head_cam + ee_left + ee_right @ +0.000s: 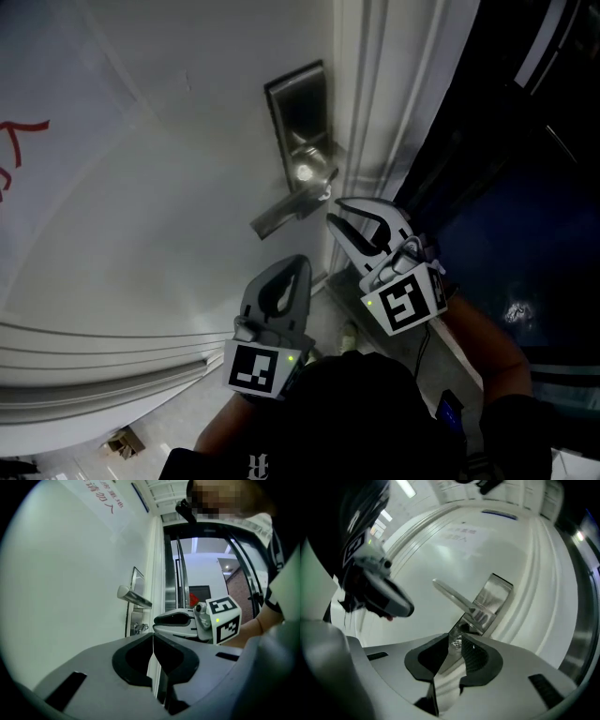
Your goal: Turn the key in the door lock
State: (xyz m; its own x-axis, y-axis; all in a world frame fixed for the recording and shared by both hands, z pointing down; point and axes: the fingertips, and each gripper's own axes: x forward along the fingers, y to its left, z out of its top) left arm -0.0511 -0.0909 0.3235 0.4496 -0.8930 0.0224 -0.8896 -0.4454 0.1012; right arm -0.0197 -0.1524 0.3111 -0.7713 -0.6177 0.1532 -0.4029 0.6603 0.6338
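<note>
Nearest you, your left gripper [292,274] is closed on nothing, its jaws pressed together, and it is held low before the white door [141,187]. Your right gripper [336,212], to the right and farther off, has its jaws apart and empty, with the tips pointed at the steel lock plate [302,117]. On that plate the key [458,641] sits in the cylinder below the lever handle [289,208]. It lines up with the gap between the right jaws, and the tips are just short of it.
</note>
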